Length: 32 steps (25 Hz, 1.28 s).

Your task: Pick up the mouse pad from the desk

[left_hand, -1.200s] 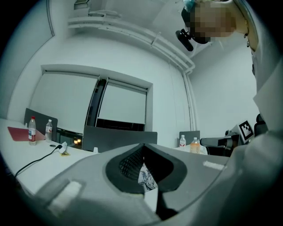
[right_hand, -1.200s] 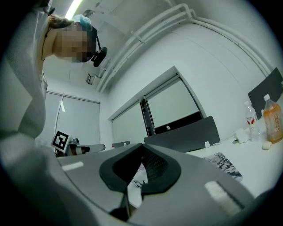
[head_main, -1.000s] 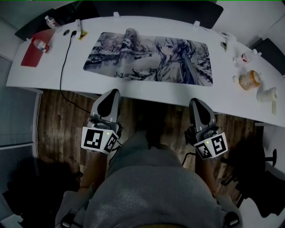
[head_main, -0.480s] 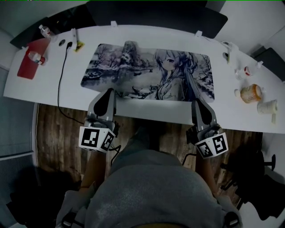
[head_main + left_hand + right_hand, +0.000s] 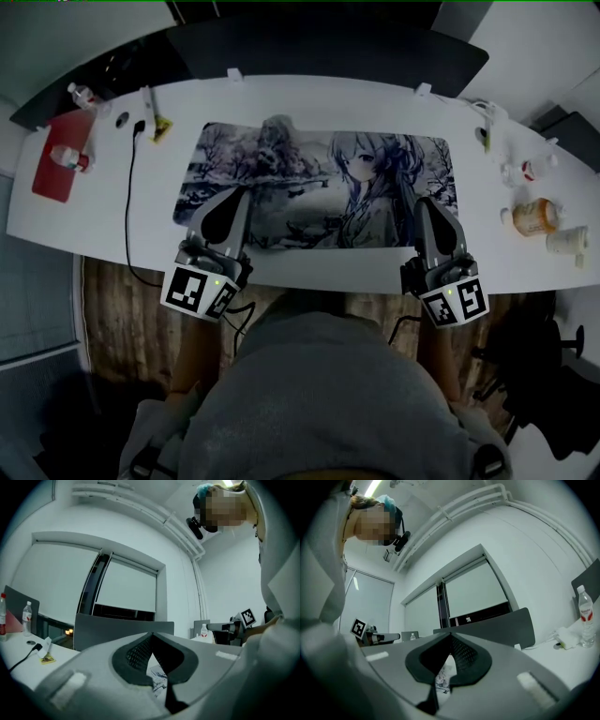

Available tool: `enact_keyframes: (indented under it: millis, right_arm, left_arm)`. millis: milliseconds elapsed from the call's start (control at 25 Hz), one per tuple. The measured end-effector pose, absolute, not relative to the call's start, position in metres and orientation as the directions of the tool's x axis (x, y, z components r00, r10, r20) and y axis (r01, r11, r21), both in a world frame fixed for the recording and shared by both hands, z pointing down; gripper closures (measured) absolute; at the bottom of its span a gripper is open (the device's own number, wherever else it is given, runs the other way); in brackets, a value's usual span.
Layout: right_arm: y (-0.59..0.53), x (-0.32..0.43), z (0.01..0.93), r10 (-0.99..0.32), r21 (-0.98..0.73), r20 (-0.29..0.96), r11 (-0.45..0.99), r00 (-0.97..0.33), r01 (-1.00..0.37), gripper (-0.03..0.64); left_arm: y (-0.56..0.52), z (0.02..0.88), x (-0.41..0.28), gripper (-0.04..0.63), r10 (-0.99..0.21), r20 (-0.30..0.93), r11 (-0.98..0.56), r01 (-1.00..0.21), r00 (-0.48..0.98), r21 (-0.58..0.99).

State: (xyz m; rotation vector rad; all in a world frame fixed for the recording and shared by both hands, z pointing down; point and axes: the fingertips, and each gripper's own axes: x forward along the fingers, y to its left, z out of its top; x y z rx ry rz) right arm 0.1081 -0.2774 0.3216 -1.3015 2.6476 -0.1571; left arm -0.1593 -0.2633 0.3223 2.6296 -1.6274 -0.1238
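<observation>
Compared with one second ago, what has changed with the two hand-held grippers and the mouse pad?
The left hand-held gripper and the right hand-held gripper both moved forward, from over the floor to over the near part of the mouse pad. Nothing was taken hold of. Their jaws stay shut and empty; the mouse pad lies flat on the desk as before.

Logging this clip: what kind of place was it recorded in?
Most likely an office or meeting room: a long white desk with a large printed mouse pad and a black cable on it, and windows behind it covered by roller blinds.
</observation>
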Motion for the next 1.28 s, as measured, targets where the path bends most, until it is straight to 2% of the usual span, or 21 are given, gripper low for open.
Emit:
enact_keyframes:
  millis: [240,400,520,560,600,840,960,1160,1280]
  right_arm:
    - [-0.296,0.102,0.328,-0.796,-0.179,-0.107,0.605,-0.596,-0.776,0.615]
    - [-0.298,0.106,0.334,-0.764,-0.151,-0.082,0.644,-0.640,-0.750,0.607]
    - [-0.305,0.109,0.346,-0.726,-0.123,-0.035,0.685,-0.686,-0.718,0.590]
    - [-0.305,0.108,0.352,-0.705,-0.116,-0.012,0.705,-0.709,-0.700,0.576]
    - [-0.305,0.106,0.359,-0.681,-0.107,0.014,0.727,-0.732,-0.678,0.556]
    - [-0.299,0.097,0.409,-0.505,-0.064,0.187,0.850,-0.843,-0.523,0.408]
    - [-0.295,0.104,0.445,-0.446,-0.047,0.295,0.877,-0.845,-0.479,0.339]
    - [-0.291,0.116,0.500,-0.382,-0.018,0.468,0.898,-0.797,-0.440,0.246]
    - [-0.282,0.112,0.527,-0.305,-0.028,0.557,0.922,-0.772,-0.385,0.190]
  left_arm:
    - [-0.286,0.331,-0.169,0.595,-0.897,-0.037,-0.443,-0.890,0.441,0.112]
    - [-0.286,0.337,-0.164,0.595,-0.898,-0.006,-0.440,-0.896,0.440,0.055]
    - [-0.286,0.344,-0.158,0.587,-0.882,0.033,-0.468,-0.881,0.471,0.077]
    - [-0.284,0.347,-0.157,0.527,-0.875,0.049,-0.477,-0.874,0.482,0.086]
    - [-0.282,0.352,-0.155,0.494,-0.866,0.071,-0.490,-0.868,0.496,0.081]
    - [-0.259,0.405,-0.145,0.353,-0.716,0.296,-0.666,-0.746,0.633,-0.015]
    - [-0.248,0.440,-0.156,0.344,-0.679,0.398,-0.683,-0.730,0.617,-0.033]
    - [-0.229,0.484,-0.160,0.289,-0.598,0.567,-0.725,-0.684,0.567,-0.081]
    - [-0.222,0.505,-0.155,0.265,-0.557,0.623,-0.750,-0.655,0.549,-0.093]
